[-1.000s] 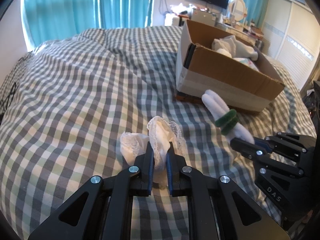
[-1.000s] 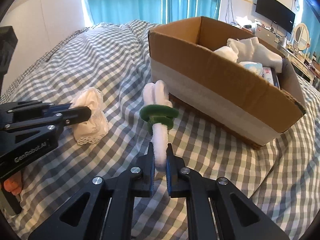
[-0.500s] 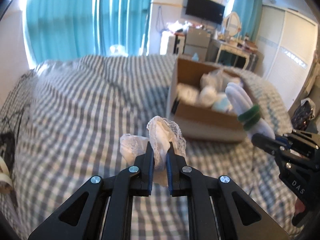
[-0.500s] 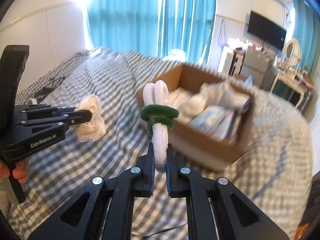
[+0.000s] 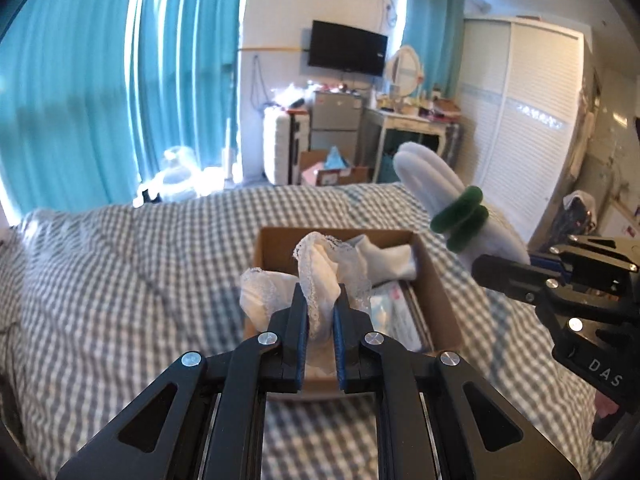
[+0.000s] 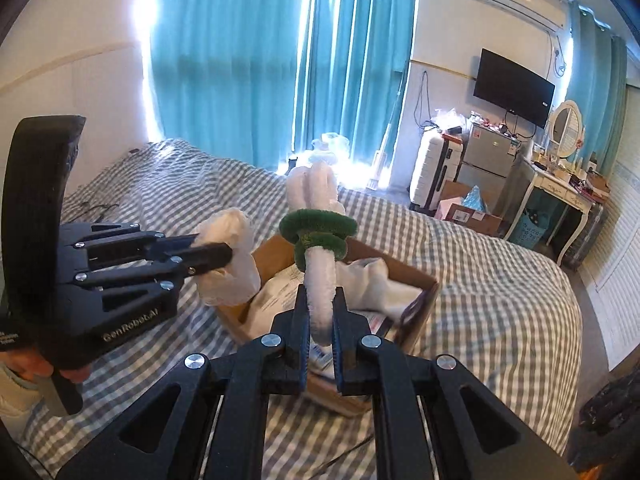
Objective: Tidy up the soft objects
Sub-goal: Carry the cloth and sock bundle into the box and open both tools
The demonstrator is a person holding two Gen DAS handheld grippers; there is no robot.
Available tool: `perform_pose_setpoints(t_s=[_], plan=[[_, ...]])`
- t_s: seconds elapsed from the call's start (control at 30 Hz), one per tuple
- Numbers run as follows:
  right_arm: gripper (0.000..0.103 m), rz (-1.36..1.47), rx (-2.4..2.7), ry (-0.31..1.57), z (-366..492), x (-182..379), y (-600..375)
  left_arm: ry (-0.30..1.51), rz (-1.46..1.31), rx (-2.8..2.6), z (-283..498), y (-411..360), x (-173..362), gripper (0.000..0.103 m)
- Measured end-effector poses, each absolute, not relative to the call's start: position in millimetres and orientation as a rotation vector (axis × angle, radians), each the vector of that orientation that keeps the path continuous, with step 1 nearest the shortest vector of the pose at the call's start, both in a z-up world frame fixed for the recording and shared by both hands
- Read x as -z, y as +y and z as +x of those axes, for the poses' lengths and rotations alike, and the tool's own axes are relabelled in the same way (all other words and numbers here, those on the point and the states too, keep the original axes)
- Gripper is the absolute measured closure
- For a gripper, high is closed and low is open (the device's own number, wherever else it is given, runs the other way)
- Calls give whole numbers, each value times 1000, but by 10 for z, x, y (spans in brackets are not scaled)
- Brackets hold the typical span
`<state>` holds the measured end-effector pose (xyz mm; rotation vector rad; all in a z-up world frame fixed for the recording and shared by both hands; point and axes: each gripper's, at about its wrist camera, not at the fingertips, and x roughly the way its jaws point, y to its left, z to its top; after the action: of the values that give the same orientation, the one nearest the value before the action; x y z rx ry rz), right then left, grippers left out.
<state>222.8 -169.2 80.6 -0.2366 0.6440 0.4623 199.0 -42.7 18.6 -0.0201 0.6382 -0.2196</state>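
My left gripper (image 5: 320,312) is shut on a white lace-edged cloth (image 5: 320,280) and holds it in the air above the open cardboard box (image 5: 436,280) on the bed. My right gripper (image 6: 320,312) is shut on a white fuzzy roll bound with a green band (image 6: 318,236), also held above the box (image 6: 424,304). The roll shows in the left wrist view (image 5: 436,188) to the right of the cloth. The left gripper and cloth (image 6: 230,264) show at the left of the right wrist view. White socks (image 5: 388,258) and packets lie in the box.
The bed has a grey-and-white checked cover (image 5: 120,280). Teal curtains (image 6: 280,60) hang behind. A suitcase, small fridge (image 6: 488,156), dressing table (image 6: 560,184) and wall TV stand beyond the bed. A white wardrobe (image 5: 532,120) is at the right.
Both grippers have lifted their items off the bed and moved them forward over the box. The box now lies directly below and ahead of both.
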Motion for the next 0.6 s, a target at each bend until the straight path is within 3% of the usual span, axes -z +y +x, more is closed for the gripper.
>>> perform_pose_setpoints(t_s=[0.6], plan=[[94, -245, -470, 799, 3298, 94, -1597, 737, 26, 251, 2899, -657, 496, 88]])
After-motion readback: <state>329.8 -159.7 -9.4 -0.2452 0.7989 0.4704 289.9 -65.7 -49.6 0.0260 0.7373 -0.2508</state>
